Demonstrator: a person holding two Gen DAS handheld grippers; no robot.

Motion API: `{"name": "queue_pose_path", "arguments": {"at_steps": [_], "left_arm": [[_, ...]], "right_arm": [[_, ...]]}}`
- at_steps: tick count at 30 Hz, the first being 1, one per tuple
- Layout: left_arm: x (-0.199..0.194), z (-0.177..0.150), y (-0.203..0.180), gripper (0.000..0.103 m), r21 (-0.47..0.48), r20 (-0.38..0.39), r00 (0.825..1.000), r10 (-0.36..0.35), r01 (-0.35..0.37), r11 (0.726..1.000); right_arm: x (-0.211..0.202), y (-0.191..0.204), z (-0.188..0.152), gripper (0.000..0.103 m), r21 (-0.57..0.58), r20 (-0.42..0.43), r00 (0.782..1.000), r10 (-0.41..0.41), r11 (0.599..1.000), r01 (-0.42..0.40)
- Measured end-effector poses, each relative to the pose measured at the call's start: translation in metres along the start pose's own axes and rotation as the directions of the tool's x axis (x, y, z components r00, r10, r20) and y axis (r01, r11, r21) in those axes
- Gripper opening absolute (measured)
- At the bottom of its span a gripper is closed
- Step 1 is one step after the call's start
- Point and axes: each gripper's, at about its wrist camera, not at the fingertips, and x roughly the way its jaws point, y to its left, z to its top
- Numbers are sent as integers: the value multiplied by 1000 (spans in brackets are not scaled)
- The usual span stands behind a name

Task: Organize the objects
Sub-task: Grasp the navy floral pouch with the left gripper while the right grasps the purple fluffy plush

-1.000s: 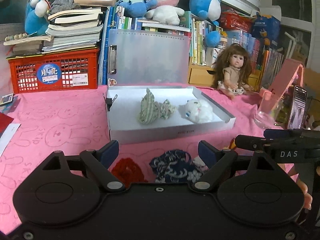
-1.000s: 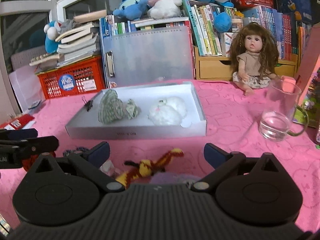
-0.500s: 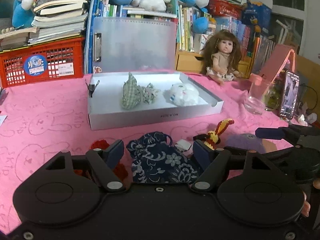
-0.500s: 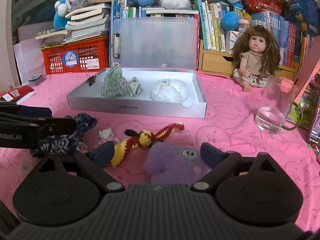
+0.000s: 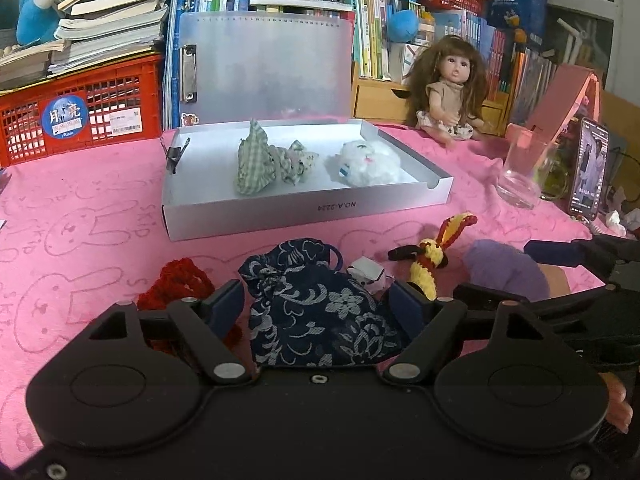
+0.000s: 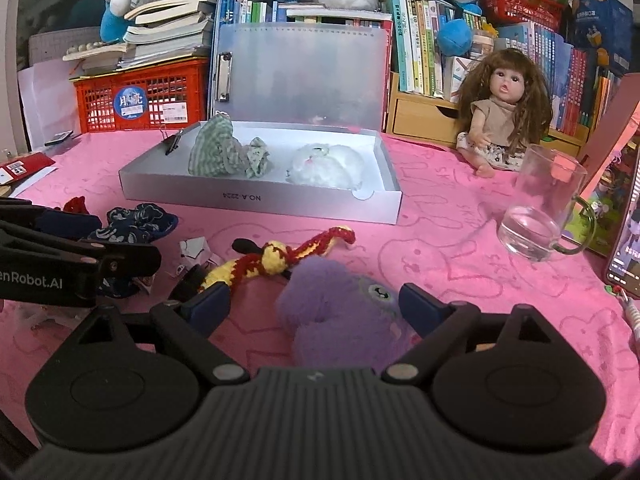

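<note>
Abt 2 of 7 done: green pouch & white plush lay in box at 12. Left on desk: blue pouch betw. spread left tongs, purple plush betw. spread right tongs, snake, red knit, paper bit.

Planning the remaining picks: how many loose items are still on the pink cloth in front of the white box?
5: red knit piece far left, navy floral pouch between the left gripper fingers, small white item, yellow-red knit toy, purple plush between the right gripper fingers. Others may be hidden.

Both tools apparently spread wide
</note>
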Motion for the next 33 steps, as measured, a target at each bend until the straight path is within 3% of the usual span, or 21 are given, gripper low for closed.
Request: {"name": "queue_pose_path", "arguments": {"at_steps": [33], "left_arm": [[22, -5, -9, 78, 4, -34, 999, 5, -5, 1000]], "right_arm": [[8, -12, -9, 92, 50, -32, 999, -10, 999, 12]]}}
